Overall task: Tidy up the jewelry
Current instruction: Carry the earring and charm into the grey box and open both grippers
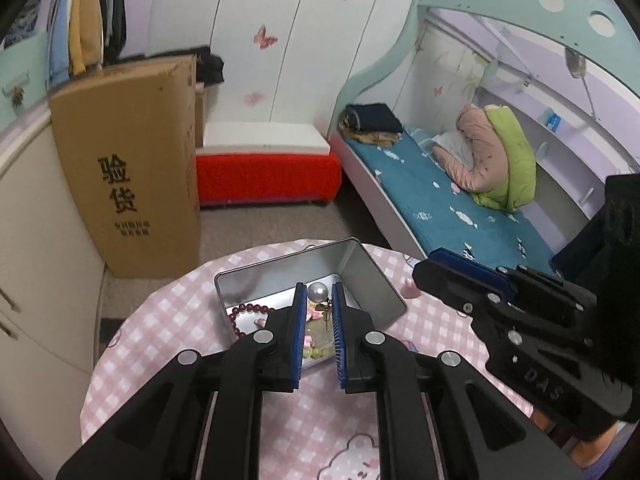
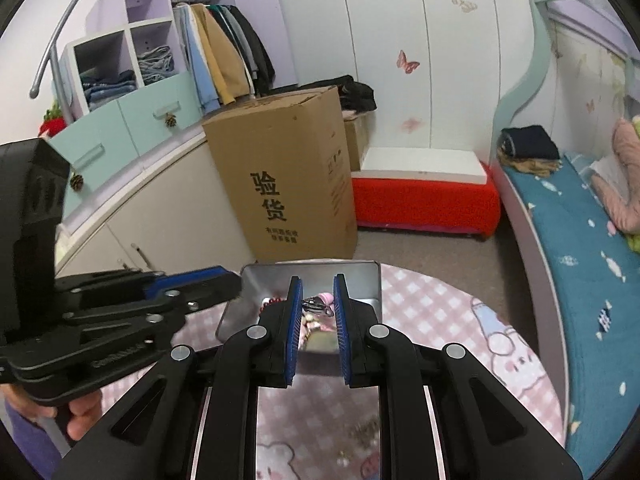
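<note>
An open silver tin (image 1: 372,280) stands on the round pink checked table (image 1: 168,320). It holds a dark red bead bracelet (image 1: 244,312) and pastel beads (image 1: 314,350). My left gripper (image 1: 319,294) hangs over the tin, shut on a pearl pendant (image 1: 318,293) with a small charm dangling below it. My right gripper (image 2: 317,298) is over the same tin (image 2: 360,280), jaws slightly apart with a pink and silver trinket (image 2: 320,303) seen between the tips; whether it grips it is unclear. The right gripper also shows in the left wrist view (image 1: 464,280), and the left in the right wrist view (image 2: 192,284).
A tall cardboard box (image 1: 132,172) stands on the floor beyond the table. A red ottoman (image 1: 268,176) and a bunk bed (image 1: 440,200) with clothes lie behind. Cabinets (image 2: 132,216) are on the left. A shiny lid-like plate (image 2: 320,412) lies under my right gripper.
</note>
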`<state>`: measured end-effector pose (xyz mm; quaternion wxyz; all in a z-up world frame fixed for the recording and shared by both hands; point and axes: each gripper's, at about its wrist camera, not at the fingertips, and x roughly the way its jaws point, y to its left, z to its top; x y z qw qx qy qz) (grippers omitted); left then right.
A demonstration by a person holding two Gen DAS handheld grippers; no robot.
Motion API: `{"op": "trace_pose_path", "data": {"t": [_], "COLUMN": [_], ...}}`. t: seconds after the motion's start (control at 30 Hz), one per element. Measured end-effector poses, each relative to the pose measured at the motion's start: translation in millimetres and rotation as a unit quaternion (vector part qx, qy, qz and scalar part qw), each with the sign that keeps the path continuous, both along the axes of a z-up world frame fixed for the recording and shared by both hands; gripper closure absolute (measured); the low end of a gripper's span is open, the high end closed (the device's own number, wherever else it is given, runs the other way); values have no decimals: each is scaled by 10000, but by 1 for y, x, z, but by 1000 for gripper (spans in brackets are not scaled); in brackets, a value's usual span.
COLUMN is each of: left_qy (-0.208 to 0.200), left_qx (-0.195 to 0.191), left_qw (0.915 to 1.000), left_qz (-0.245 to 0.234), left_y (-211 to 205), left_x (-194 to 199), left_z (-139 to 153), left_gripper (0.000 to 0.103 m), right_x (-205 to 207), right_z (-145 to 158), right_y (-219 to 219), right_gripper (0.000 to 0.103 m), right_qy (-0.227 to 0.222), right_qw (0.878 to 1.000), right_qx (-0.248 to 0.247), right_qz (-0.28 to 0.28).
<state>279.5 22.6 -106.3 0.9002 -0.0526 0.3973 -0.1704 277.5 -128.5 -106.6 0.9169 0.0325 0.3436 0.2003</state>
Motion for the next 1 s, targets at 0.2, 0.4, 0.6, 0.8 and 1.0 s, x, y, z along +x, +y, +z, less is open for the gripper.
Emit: {"op": "trace_pose_path", "data": {"t": [0.2, 0.4, 0.6, 0.8, 1.0], "left_qy": [424, 745, 845, 919, 940], "left_qx": [-8, 51, 104, 123, 148], "left_qw": [9991, 9971, 9962, 9954, 9952], "left_qz": [71, 170, 200, 243, 242], "left_y": [2, 3, 4, 4, 4], "left_x": [22, 29, 34, 36, 37], "left_z": [-27, -49, -54, -56, -56], "left_gripper": [92, 92, 92, 91, 91], "right_x": [21, 36, 41, 43, 44], "right_z": [-21, -46, -61, -70, -72], "right_y": [11, 15, 16, 14, 13], "right_gripper": [87, 87, 87, 87, 87], "right_qy": [250, 528, 701, 810, 855], "right_qw": [9997, 9986, 9975, 9967, 9963], "right_qx": [-16, -17, -25, 8, 17], "right_qz": [29, 29, 30, 22, 17]}}
